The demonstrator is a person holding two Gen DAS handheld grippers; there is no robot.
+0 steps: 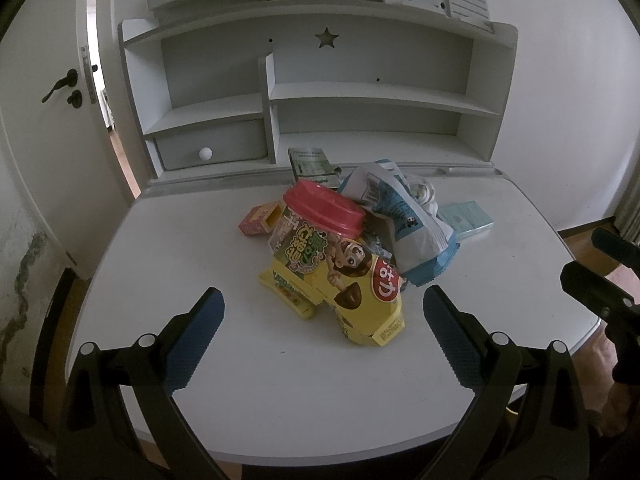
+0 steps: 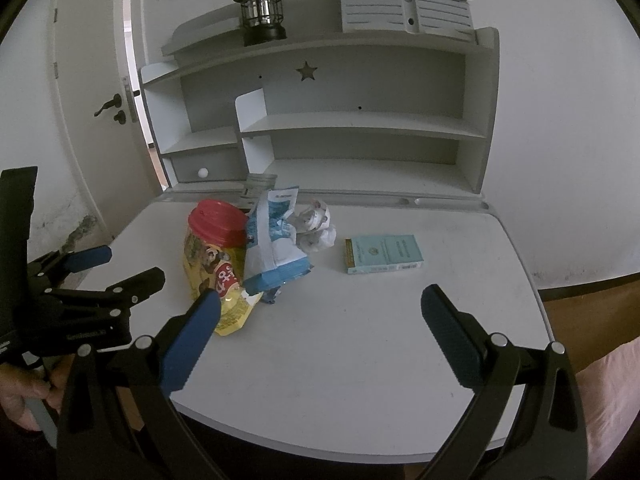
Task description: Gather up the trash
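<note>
Trash pile [image 1: 344, 248] at desk [image 1: 280, 380] centre, dead ahead of the left gripper [image 1: 322, 330], jaws spread, empty; right gripper [image 2: 320, 328], likewise agape, faces bare desk beside it; left nearer.

A white rounded desk [image 1: 280, 380] carries a pale grey wooden hutch [image 1: 360, 92] with a star cutout [image 1: 327, 37] at its far edge. A black metal lantern [image 2: 261, 12] stands on top. A white door [image 1: 44, 92] stands far left, against white walls [image 2: 568, 120].
</note>
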